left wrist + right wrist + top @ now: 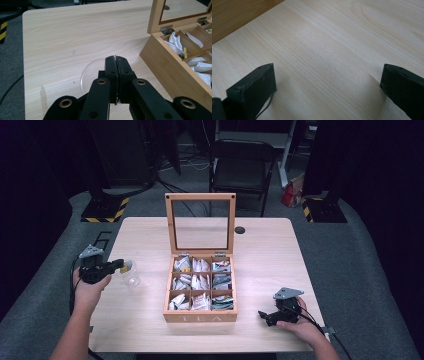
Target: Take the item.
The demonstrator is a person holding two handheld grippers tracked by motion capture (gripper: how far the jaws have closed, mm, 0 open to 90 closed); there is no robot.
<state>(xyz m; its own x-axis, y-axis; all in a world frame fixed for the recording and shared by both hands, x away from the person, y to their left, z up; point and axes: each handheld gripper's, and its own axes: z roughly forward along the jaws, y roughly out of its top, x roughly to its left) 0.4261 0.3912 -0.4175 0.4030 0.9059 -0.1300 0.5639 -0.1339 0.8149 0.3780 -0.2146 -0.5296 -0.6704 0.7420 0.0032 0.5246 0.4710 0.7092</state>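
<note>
Pale wood grain covers the square table [150,230], which is set on grey carpet [360,250] in a dark, curtained room. A black folding chair [241,167] is seen beyond the far edge, and two stand bases marked with yellow-and-black hazard stripes [106,210] are placed at either side. A small dark round fitting [240,230] is set into the tabletop near its far edge.

At the centre of the table a wooden tea box [200,316] is displayed with its glass-paned lid [200,224] raised upright on its hinges. Nine compartments are shown inside, each filled with tea bags [201,282] in white and coloured wrappers.

At the left of the table the left gripper [123,266] is held in a person's hand [90,287], its jaws pressed together on something thin, a sliver of which shows in the seam in the left gripper view; what it is cannot be told. A clear glass cup [93,75] is seen directly beneath those jaws, near the box. At the right front corner the right gripper [265,317] is held low over bare tabletop, its jaws spread wide with nothing between them.
</note>
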